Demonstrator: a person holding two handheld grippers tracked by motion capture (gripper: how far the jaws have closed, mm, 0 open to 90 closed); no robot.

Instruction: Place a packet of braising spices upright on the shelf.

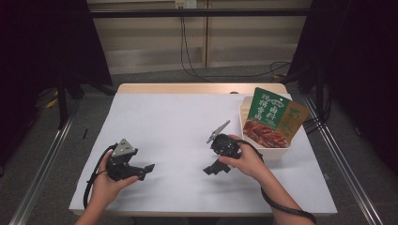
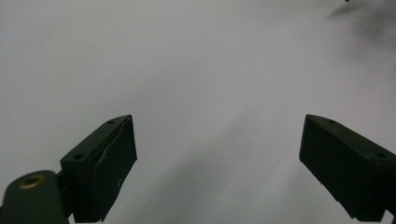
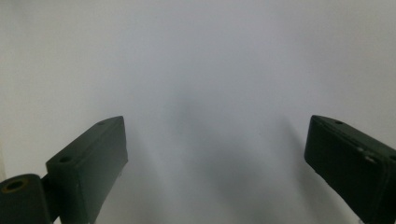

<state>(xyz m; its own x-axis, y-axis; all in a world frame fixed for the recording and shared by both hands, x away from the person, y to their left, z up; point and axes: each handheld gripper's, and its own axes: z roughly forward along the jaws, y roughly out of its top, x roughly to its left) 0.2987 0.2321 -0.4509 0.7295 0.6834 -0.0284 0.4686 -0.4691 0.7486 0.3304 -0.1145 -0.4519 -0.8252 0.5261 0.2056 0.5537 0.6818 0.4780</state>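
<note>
where the white paper-covered table (image 1: 187, 122) meets its right edge, one cream plastic bin (image 1: 281, 151) holds two upright snack pouches: a green one with red meat printed on it (image 1: 265, 117) and a tan one (image 1: 294, 120) just behind it. the left gripper (image 1: 149, 167) and right gripper (image 1: 209, 169) rest low on the sheet, well apart, the right one near the bin. both gripper views show black jaws spread wide over bare white paper, gripping nothing; the high view shows the bin.

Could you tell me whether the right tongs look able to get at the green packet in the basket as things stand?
Probably yes: the right tongs are open, the green packet stands above the basket rim, nothing between.
</note>
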